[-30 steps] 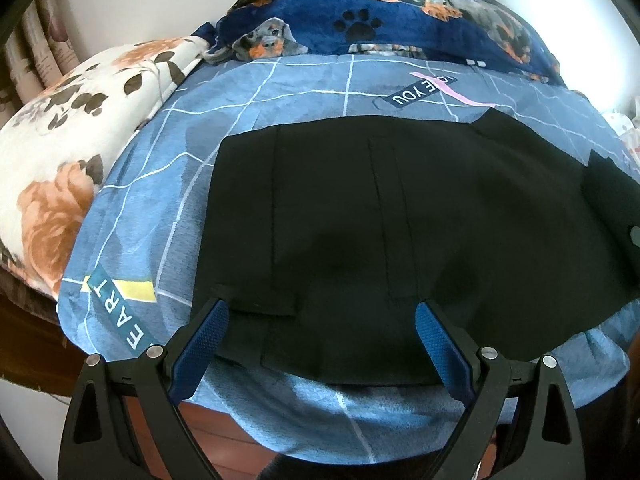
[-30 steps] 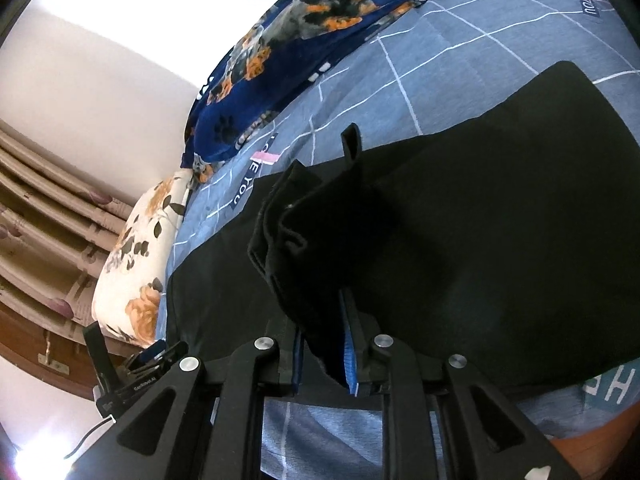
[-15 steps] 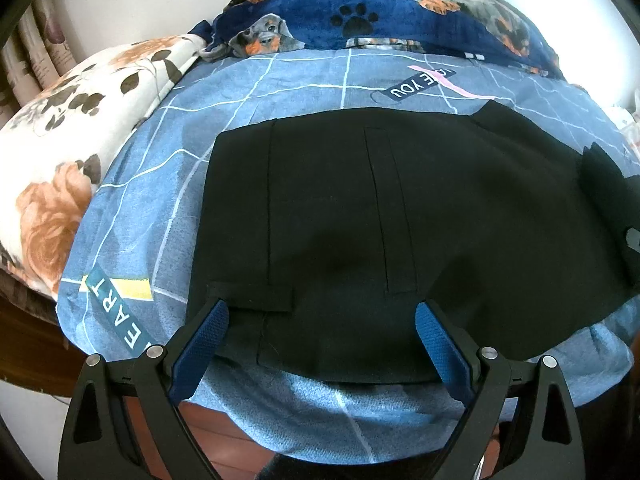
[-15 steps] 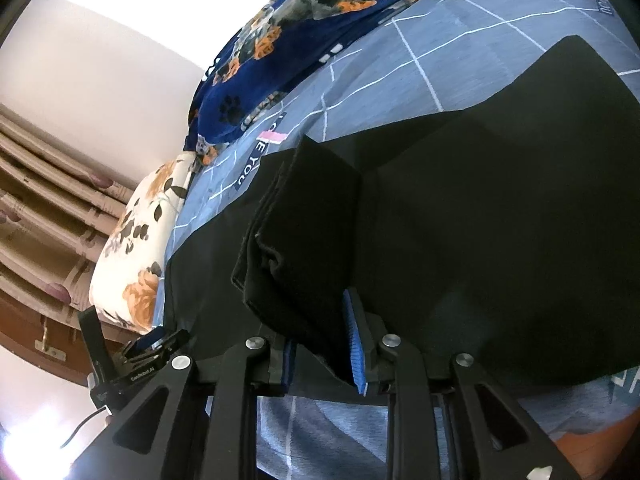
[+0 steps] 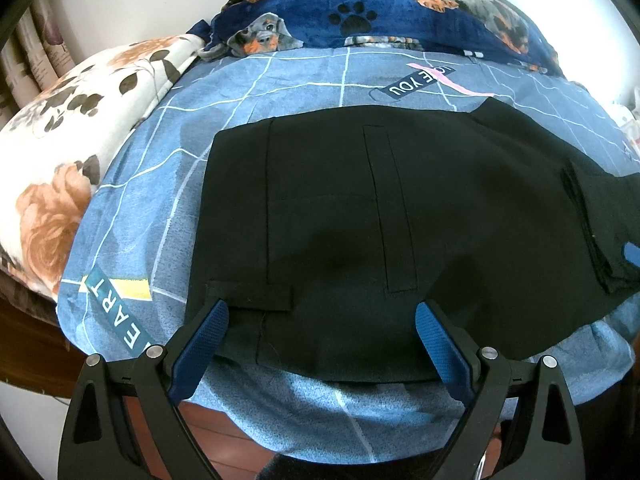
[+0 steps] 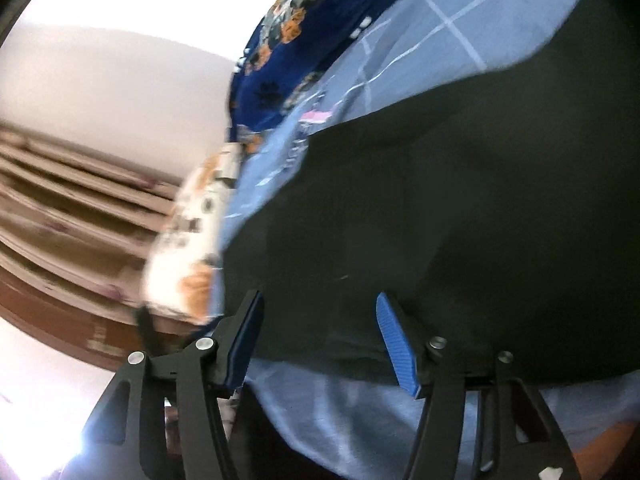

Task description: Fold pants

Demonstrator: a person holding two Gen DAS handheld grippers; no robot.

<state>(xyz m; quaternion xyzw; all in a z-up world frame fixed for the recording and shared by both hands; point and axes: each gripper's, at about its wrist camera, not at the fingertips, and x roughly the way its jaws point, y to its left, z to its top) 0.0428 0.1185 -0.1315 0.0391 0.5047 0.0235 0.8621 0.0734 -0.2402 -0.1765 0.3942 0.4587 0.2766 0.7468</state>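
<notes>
Black pants (image 5: 360, 216) lie flat on the blue checked bedsheet (image 5: 248, 92), waistband end at the left. A folded stack of their fabric (image 5: 600, 216) rests at the right edge. My left gripper (image 5: 322, 312) hangs open just above the near hem, nothing between its blue pads. In the blurred right wrist view the pants (image 6: 460, 220) fill the middle, and my right gripper (image 6: 320, 312) is opening over their near edge; its pads stand apart and do not press on the cloth. One blue pad of the right gripper (image 5: 633, 253) shows at the far right of the left wrist view.
A floral pillow (image 5: 68, 152) lies at the left of the bed and a dark blue dog-print blanket (image 5: 400, 12) is bunched at the far side. The sheet drapes over the near bed edge (image 5: 320, 408) above a wooden floor. Curtains (image 6: 80, 208) hang at the left.
My right gripper let go of the bunched black fabric it held; its jaws spread and it tilted up. That fabric now lies flat on the pants. The left gripper stayed put.
</notes>
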